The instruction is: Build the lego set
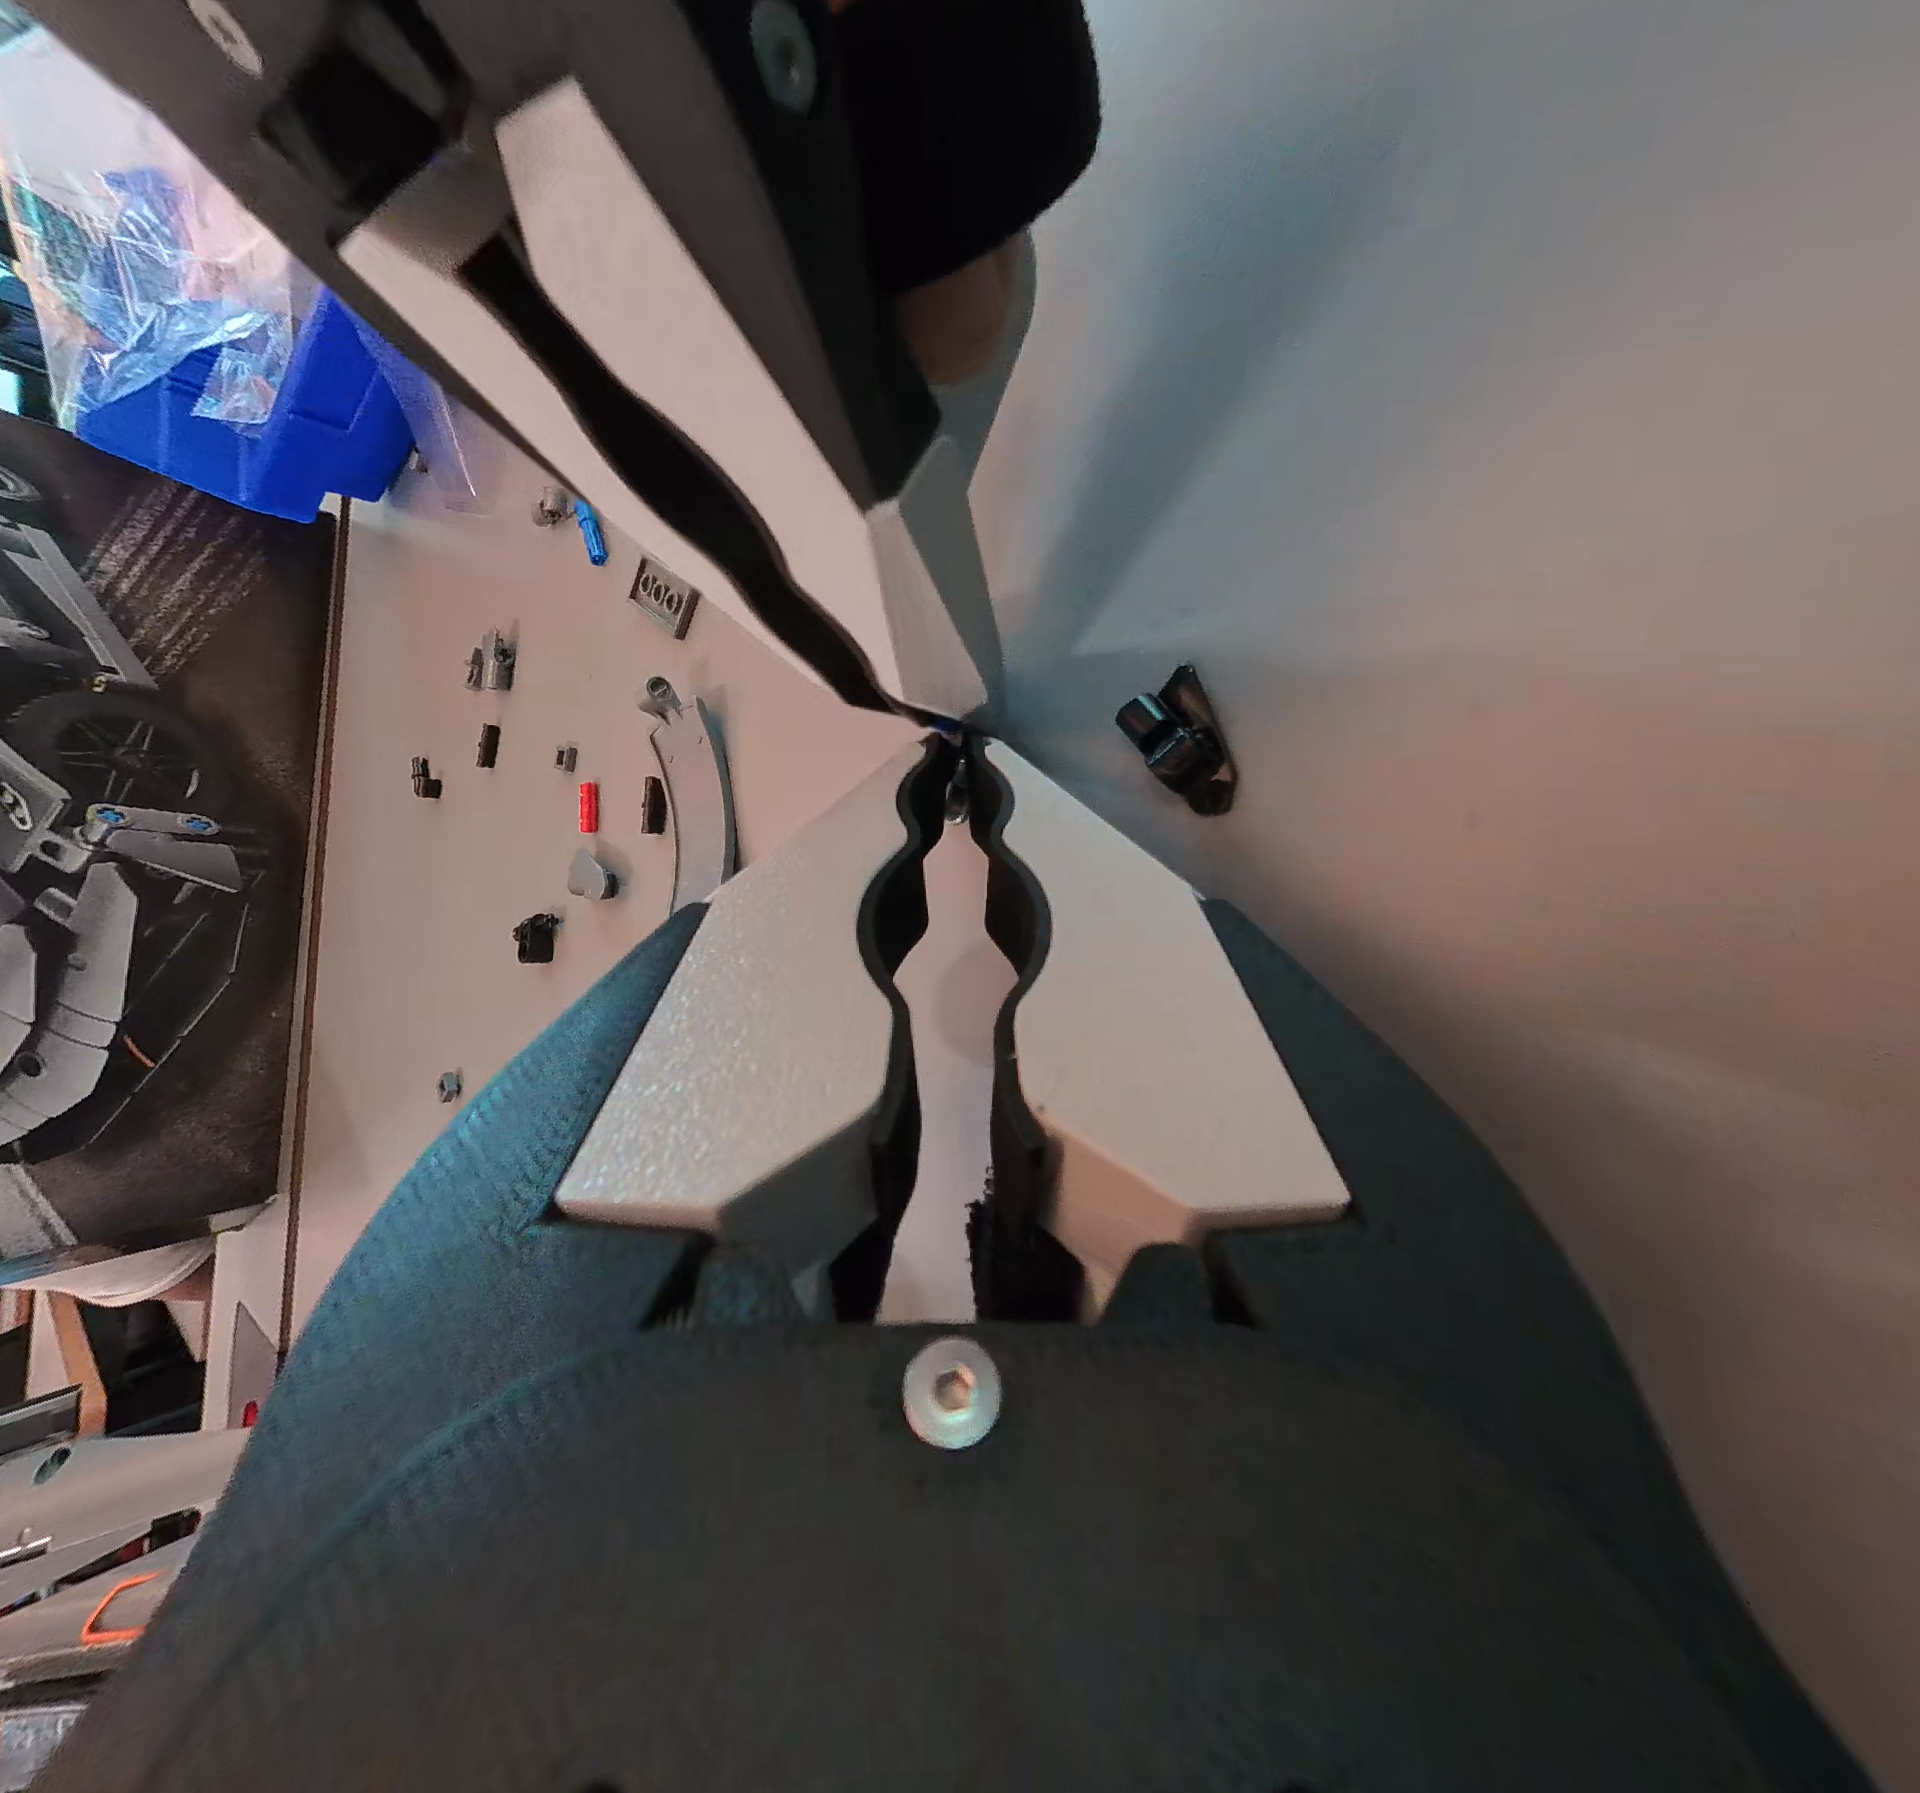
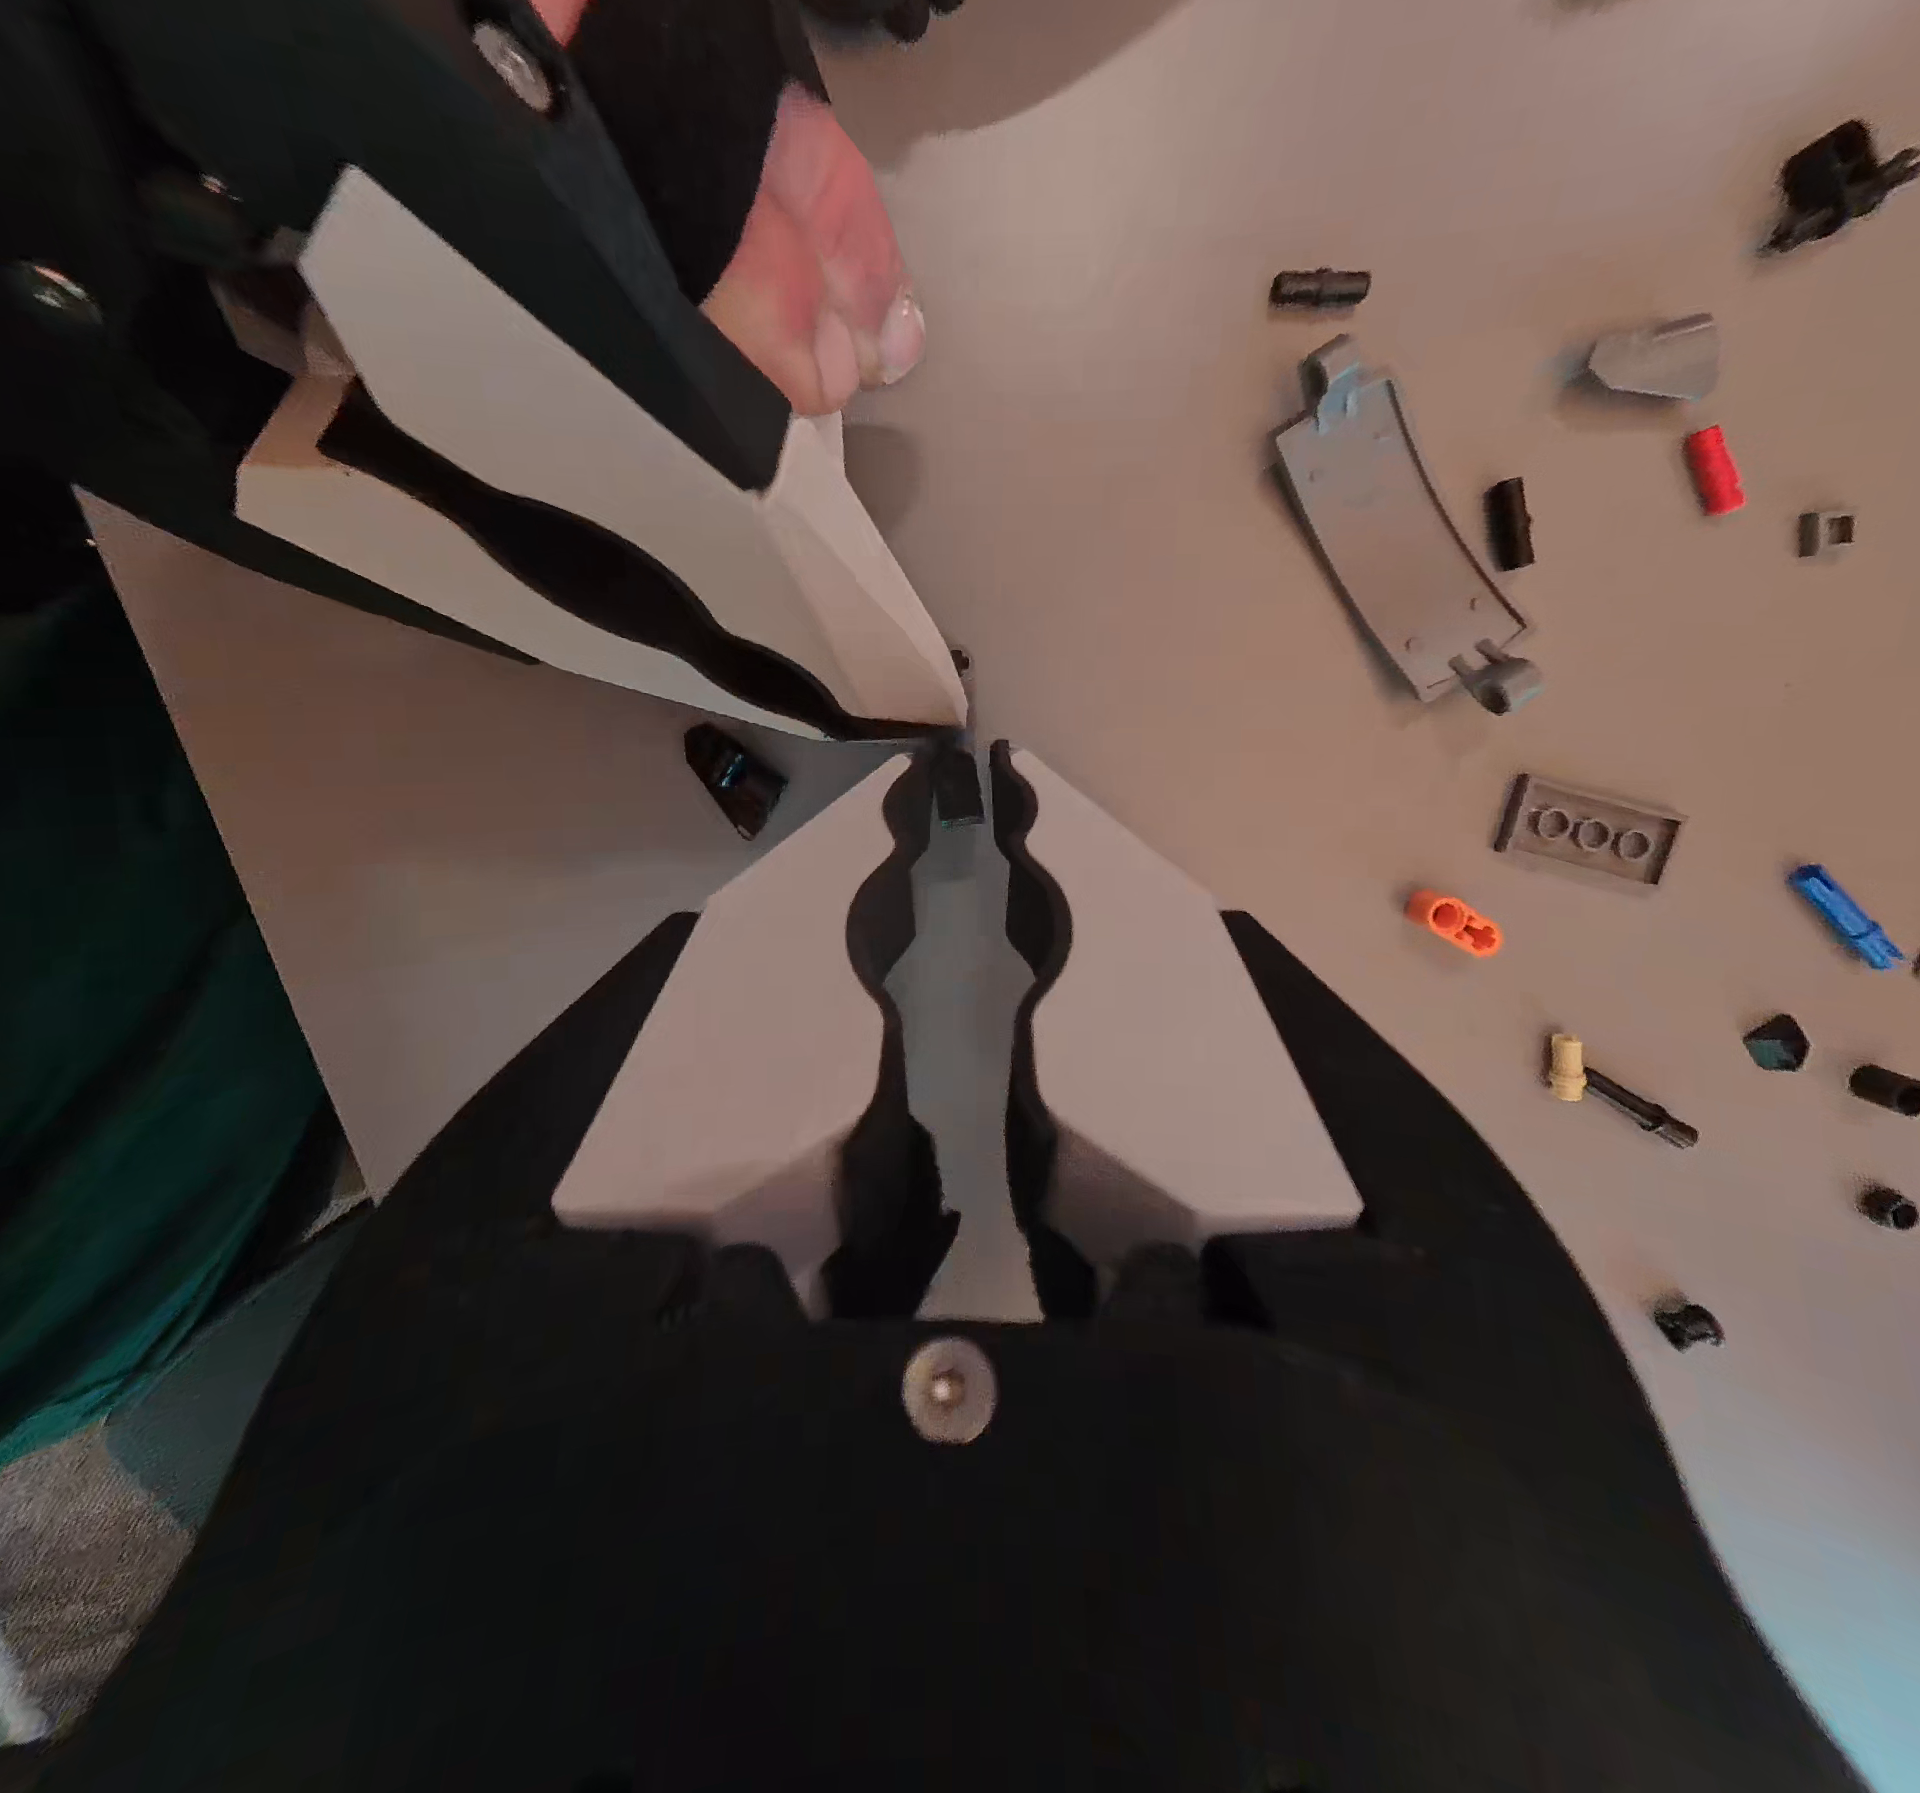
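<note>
My two grippers meet tip to tip just above the pale table (image 2: pixel 1143 600). My left gripper (image 1: pixel 958 775) is shut on a tiny dark piece (image 1: pixel 956 800). In its view, the right gripper comes in from the upper left, shut. My right gripper (image 2: pixel 961 756) is shut on a small black piece (image 2: pixel 956 796). In its view, the left gripper (image 2: pixel 940 730) comes in from the upper left, shut, with a speck of blue at the joint. I cannot tell whether the two pieces are joined. A person's hand (image 2: pixel 821 226) holds the left gripper.
A loose black piece (image 1: pixel 1179 741) (image 2: pixel 732 777) lies close by. Spread over the table are a curved grey panel (image 2: pixel 1392 538), a grey studded plate (image 2: pixel 1590 829), a red piece (image 2: pixel 1714 468), a blue pin (image 2: pixel 1839 912) and an orange connector (image 2: pixel 1455 922). A blue bin (image 1: pixel 249 424) and the set's box (image 1: pixel 125 808) stand at the side. Left and right tips are no more than a few centimetres apart. From the right gripper's tips to the orange connector (image 2: pixel 1455 922) is close to 9 cm.
</note>
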{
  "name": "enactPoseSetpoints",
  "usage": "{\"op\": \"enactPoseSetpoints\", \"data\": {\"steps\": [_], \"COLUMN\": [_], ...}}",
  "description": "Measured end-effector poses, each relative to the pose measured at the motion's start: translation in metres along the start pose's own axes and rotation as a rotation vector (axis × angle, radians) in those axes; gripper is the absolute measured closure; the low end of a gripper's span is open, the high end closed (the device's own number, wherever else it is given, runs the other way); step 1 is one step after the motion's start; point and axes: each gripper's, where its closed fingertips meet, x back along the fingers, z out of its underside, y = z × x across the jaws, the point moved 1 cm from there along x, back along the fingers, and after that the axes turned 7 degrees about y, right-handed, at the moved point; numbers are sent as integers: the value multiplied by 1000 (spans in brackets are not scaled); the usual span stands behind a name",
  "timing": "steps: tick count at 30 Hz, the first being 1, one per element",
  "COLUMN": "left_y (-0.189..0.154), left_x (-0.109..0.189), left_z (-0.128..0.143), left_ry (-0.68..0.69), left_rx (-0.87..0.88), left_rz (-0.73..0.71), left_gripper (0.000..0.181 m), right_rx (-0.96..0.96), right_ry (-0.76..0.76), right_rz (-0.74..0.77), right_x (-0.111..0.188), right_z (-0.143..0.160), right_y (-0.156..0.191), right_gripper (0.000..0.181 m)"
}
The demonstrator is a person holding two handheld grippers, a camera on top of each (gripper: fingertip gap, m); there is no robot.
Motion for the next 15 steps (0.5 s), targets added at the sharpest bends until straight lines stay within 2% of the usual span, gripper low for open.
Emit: {"op": "enactPoseSetpoints", "data": {"steps": [1, 4, 15], "left_y": [0, 0, 0], "left_x": [0, 0, 0], "left_z": [0, 0, -1], "left_ry": [0, -1, -1], "left_rx": [-1, 1, 2], "left_rz": [0, 4, 5], "left_gripper": [180, 180, 180], "right_rx": [-3, -24, -6], "right_ry": [-31, -69, -129], "right_rz": [5, 24, -13], "right_x": [3, 12, 13], "right_z": [-1, 0, -3], "right_y": [0, -4, 1], "right_gripper": [171, 167, 176]}}
